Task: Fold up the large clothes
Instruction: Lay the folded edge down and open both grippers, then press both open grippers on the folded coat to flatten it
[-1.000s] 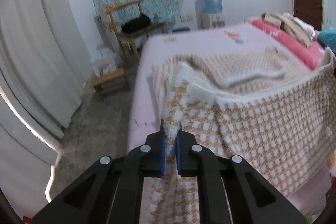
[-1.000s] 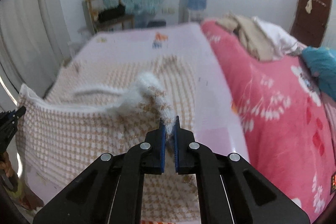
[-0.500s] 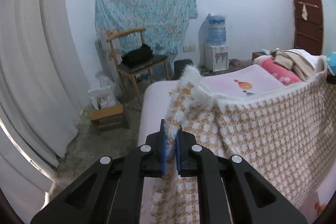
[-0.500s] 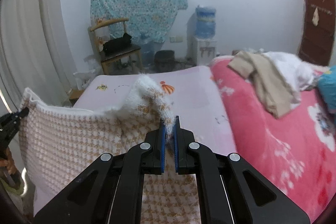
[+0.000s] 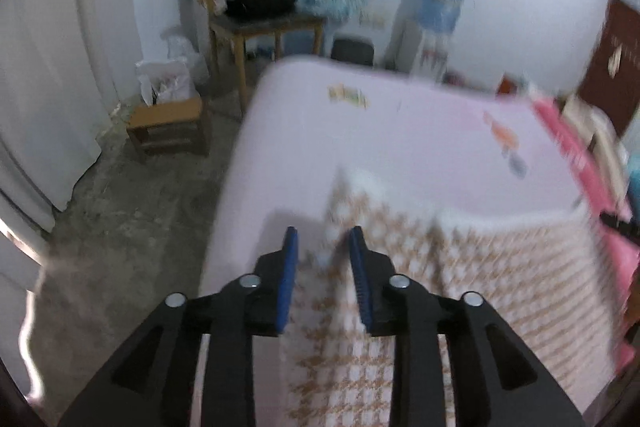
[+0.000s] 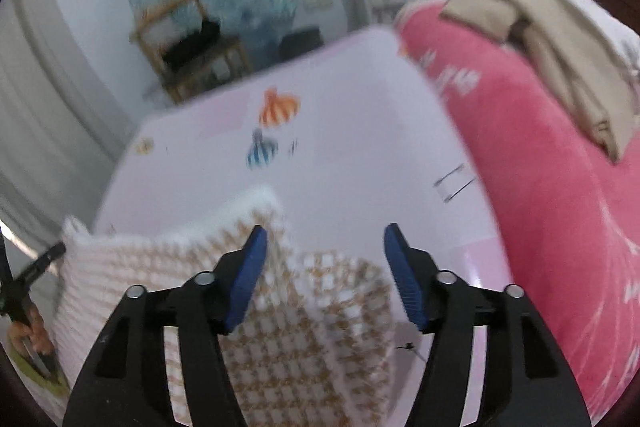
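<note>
— Your left gripper (image 5: 322, 239) and right gripper (image 6: 325, 242)?
— Both spread apart, tilted down over the checked garment (image 6: 288, 327), which lies at the bed's (image 6: 360, 155) near edge.
— Around it?
— Pink blanket (image 6: 560, 187) along the right edge.

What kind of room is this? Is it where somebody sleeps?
Most likely a bedroom at home. There is a bed with a pale pink cartoon-print sheet, a bright pink flowered blanket with clothes piled on it, and a wooden chair by the white wall.
</note>
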The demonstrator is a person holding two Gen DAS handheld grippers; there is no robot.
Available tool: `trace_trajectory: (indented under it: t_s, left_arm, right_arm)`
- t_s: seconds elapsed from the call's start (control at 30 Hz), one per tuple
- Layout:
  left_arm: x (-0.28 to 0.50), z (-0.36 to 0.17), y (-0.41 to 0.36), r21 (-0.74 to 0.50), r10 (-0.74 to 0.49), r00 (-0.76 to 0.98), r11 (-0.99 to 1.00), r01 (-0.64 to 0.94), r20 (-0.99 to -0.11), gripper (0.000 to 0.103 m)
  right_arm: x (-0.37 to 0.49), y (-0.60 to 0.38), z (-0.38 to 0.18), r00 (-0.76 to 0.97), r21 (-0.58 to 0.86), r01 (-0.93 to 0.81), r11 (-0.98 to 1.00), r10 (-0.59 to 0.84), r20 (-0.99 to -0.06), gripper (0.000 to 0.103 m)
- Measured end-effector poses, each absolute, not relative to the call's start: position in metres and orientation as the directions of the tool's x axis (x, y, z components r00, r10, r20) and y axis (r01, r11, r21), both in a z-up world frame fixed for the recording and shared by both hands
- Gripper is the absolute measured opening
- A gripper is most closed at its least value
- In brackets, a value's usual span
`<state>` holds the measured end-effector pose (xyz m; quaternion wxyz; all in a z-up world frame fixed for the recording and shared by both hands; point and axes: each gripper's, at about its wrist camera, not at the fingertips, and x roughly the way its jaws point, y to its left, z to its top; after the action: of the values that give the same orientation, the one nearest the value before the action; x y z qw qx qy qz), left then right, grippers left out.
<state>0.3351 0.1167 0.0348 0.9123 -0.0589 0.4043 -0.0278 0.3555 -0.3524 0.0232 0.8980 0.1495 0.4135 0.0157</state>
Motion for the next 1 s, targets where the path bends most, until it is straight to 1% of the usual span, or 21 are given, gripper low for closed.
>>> trace_trajectory:
  t_s: [0.07, 0.1, 0.17, 0.23, 0.3, 0.37, 0.43, 0.47, 0.5, 0.53, 0.57, 0.6, 0.63, 0.7, 0.77, 0.83, 0.9, 1.0]
  left_arm:
    - [0.33, 0.051, 0.12, -0.173, -0.123, 0.724, 0.985, 0.005, -0.678, 0.031]
    - [0.332, 0.054, 0.117, -0.19, -0.147, 0.725, 0.982, 0.023, -0.673, 0.033]
    - [0.345, 0.047, 0.1, -0.204, -0.201, 0.662, 0.976, 0.074, -0.722, 0.034]
    - [0.363, 0.027, 0.084, -0.249, -0.275, 0.566, 0.961, 0.125, -0.777, 0.034]
    - [0.375, 0.006, 0.079, -0.273, -0.289, 0.525, 0.956, 0.111, -0.8, 0.034]
    - [0.383, -0.002, 0.09, -0.326, -0.31, 0.538, 0.943, 0.069, -0.784, 0.034]
    - [0.381, -0.002, 0.109, -0.391, -0.32, 0.567, 0.92, -0.005, -0.759, 0.034]
    - [0.379, -0.003, 0.12, -0.415, -0.316, 0.578, 0.909, -0.043, -0.752, 0.034]
    - [0.375, -0.001, 0.132, -0.438, -0.31, 0.589, 0.895, -0.083, -0.746, 0.034]
    - [0.372, 0.002, 0.136, -0.423, -0.28, 0.596, 0.899, -0.112, -0.752, 0.034]
    - [0.367, 0.007, 0.139, -0.399, -0.245, 0.607, 0.908, -0.13, -0.756, 0.034]
    - [0.36, 0.014, 0.141, -0.395, -0.24, 0.622, 0.911, -0.122, -0.745, 0.034]
    - [0.351, 0.023, 0.139, -0.399, -0.255, 0.637, 0.912, -0.092, -0.728, 0.034]
    - [0.334, 0.038, 0.126, -0.384, -0.284, 0.649, 0.923, -0.014, -0.706, 0.035]
    - [0.313, 0.051, 0.098, -0.343, -0.316, 0.635, 0.935, 0.084, -0.705, 0.041]
    - [0.29, 0.057, 0.06, -0.256, -0.309, 0.599, 0.951, 0.175, -0.739, 0.043]
    - [0.27, 0.053, 0.03, -0.2, -0.301, 0.573, 0.951, 0.234, -0.762, 0.045]
    - [0.251, 0.025, -0.002, -0.147, -0.26, 0.538, 0.958, 0.244, -0.802, 0.045]
  right_arm:
    - [0.354, -0.348, 0.032, 0.676, 0.297, 0.067, 0.952, 0.176, -0.715, 0.061]
    - [0.357, -0.34, 0.034, 0.674, 0.308, 0.033, 0.951, 0.206, -0.709, 0.061]
    - [0.366, -0.317, 0.03, 0.642, 0.31, -0.036, 0.95, 0.26, -0.721, 0.059]
    - [0.379, -0.294, 0.02, 0.596, 0.303, -0.102, 0.947, 0.302, -0.744, 0.056]
    - [0.384, -0.281, 0.009, 0.56, 0.295, -0.114, 0.949, 0.307, -0.769, 0.054]
    - [0.393, -0.287, -0.006, 0.535, 0.301, -0.07, 0.951, 0.29, -0.794, 0.046]
    - [0.394, -0.303, -0.01, 0.534, 0.294, -0.002, 0.956, 0.25, -0.808, 0.033]
    - [0.392, -0.312, -0.008, 0.539, 0.282, 0.048, 0.958, 0.213, -0.815, 0.034]
    - [0.388, -0.319, -0.004, 0.547, 0.244, 0.096, 0.965, 0.154, -0.823, 0.037]
    - [0.383, -0.322, 0.001, 0.554, 0.213, 0.121, 0.97, 0.112, -0.825, 0.04]
    - [0.375, -0.324, 0.009, 0.569, 0.194, 0.129, 0.972, 0.088, -0.817, 0.041]
    - [0.364, -0.323, 0.019, 0.59, 0.192, 0.114, 0.975, 0.089, -0.803, 0.041]
    - [0.356, -0.319, 0.027, 0.603, 0.185, 0.098, 0.978, 0.09, -0.792, 0.041]
    - [0.333, -0.302, 0.042, 0.631, 0.166, 0.042, 0.985, 0.102, -0.769, 0.046]
    - [0.305, -0.278, 0.053, 0.646, 0.161, -0.044, 0.986, 0.151, -0.748, 0.051]
    - [0.28, -0.253, 0.057, 0.638, 0.159, -0.118, 0.98, 0.198, -0.744, 0.055]
    - [0.262, -0.226, 0.05, 0.607, 0.164, -0.187, 0.969, 0.245, -0.756, 0.057]
    - [0.257, -0.2, 0.025, 0.562, 0.133, -0.209, 0.969, 0.23, -0.794, 0.058]
